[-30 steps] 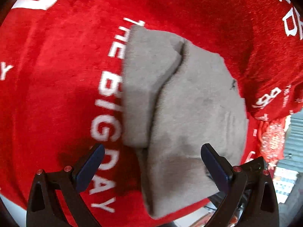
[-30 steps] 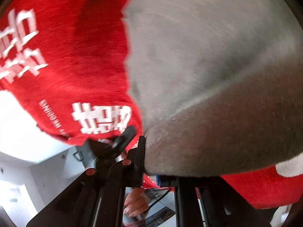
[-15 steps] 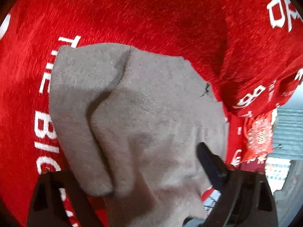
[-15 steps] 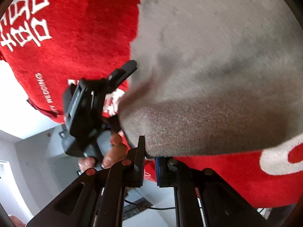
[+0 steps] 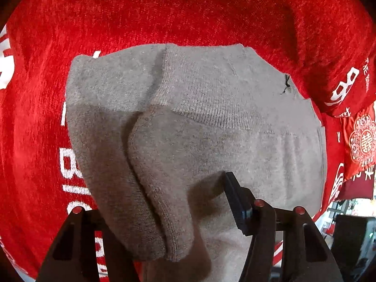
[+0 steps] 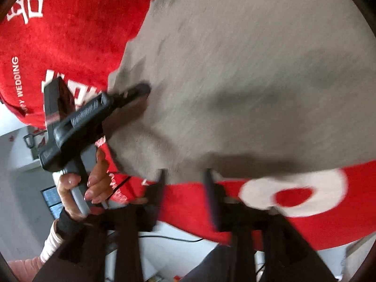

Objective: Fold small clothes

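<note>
- Cloth (image 5: pixel 188 11), red and plush, covers your work surface and hangs over its edge; white floor and pale walls show beyond it in the right wrist view.
- White lettering reads "WEDDING" at that view's left; "BIG" shows partly in the left wrist view.
- Your grey knit garment (image 5: pixel 211 122) lies folded on the cloth.
- Your left gripper (image 5: pixel 164 211) has just been closing, a thick fold between its jaws; grip unconfirmed.
- Your right gripper (image 6: pixel 185 183) has just been opening, jaws apart at the garment's near edge, blurred.
</note>
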Demonstrator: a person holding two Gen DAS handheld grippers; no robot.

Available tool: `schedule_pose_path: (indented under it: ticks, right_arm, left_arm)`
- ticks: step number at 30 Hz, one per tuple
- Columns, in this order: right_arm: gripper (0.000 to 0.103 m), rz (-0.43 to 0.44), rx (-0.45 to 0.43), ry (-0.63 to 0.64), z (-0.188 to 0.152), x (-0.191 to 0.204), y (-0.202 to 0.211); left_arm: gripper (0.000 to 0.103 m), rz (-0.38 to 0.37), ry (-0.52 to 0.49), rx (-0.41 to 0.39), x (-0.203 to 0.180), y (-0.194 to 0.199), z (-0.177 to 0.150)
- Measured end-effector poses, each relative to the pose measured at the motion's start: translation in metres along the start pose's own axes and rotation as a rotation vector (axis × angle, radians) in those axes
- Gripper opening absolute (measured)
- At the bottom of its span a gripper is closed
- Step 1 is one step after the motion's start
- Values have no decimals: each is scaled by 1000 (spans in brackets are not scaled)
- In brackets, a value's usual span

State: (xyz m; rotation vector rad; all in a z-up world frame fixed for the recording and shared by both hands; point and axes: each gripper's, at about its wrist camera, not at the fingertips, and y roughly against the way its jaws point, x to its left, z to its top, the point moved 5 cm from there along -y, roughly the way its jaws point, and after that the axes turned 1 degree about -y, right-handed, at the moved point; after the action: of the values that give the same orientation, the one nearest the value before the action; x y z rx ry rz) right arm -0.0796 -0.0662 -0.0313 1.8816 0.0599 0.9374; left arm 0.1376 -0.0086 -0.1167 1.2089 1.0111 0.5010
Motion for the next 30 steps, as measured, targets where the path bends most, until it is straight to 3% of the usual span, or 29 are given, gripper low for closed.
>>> schedule_pose_path:
  ticks: [5,6,7,8,9,12,17,21,23,30]
  right_arm:
    - [58,-56,-106,29,29,-6,26]
    - [53,-67,-131,30,36,-8,31]
    - [46,-77,-155,32,42,-10,35]
    - [24,-97,-172,41,47,-13,37]
    - [11,-130,-180,52,50,-16,38]
    - [11,-235,-193,79,57,-33,36]
    - [9,-225,-157,75,61,-50,22]
    - [9,-179,-160,52,61,-55,23]
    - [9,-136,-160,30,62,-60,25]
    - [9,27,-144,-51,62,-82,36]
  left_arm:
    - [62,4,1,6,8,5,-2]
    - [62,6,-2,7,9,5,-4]
    - [62,10,-1,8,8,5,-4]
    - [62,13,0,8,8,4,-4]
    - [62,15,2,9,7,3,-4]
    - [65,19,13,9,6,2,-4]
    - [64,53,10,-5,0,-1,-3]
    - [23,68,-14,-33,-5,5,-2]
    - [19,67,-24,-42,-8,11,1]
    - [19,-185,62,-127,-38,57,10]
